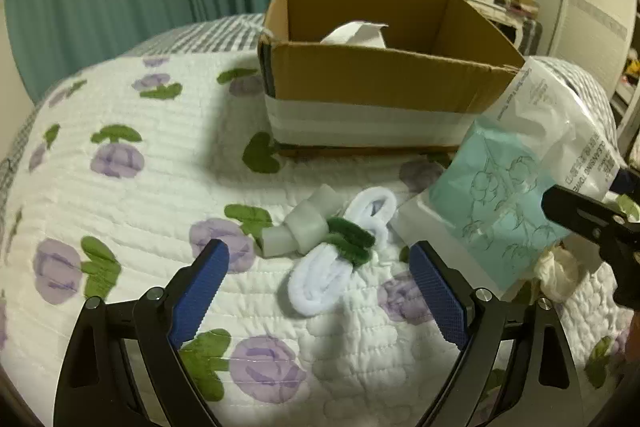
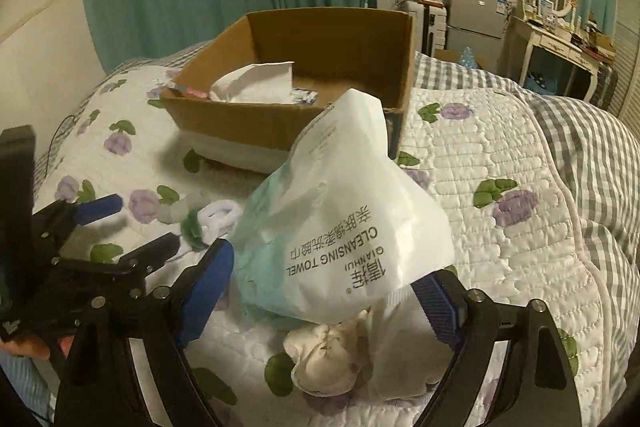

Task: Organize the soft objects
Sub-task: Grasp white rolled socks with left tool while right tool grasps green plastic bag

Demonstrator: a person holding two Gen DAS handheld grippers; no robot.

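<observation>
A white and green fuzzy bundle (image 1: 340, 259) with pale foam blocks (image 1: 304, 223) lies on the quilt just ahead of my open, empty left gripper (image 1: 318, 285). A cleansing towel pack (image 2: 344, 235), white and teal, stands tilted between the fingers of my right gripper (image 2: 328, 287), whose jaws are spread around it; it also shows in the left wrist view (image 1: 520, 187). A cream cloth ball (image 2: 332, 359) lies under the pack. A cardboard box (image 1: 380, 75) stands beyond, with white tissue (image 2: 260, 85) inside.
The floral quilt (image 1: 120, 211) covers the bed, with a grey checked blanket (image 2: 580, 155) at the right. Green curtains hang behind. A dresser with mirror (image 2: 556, 27) stands at the far right.
</observation>
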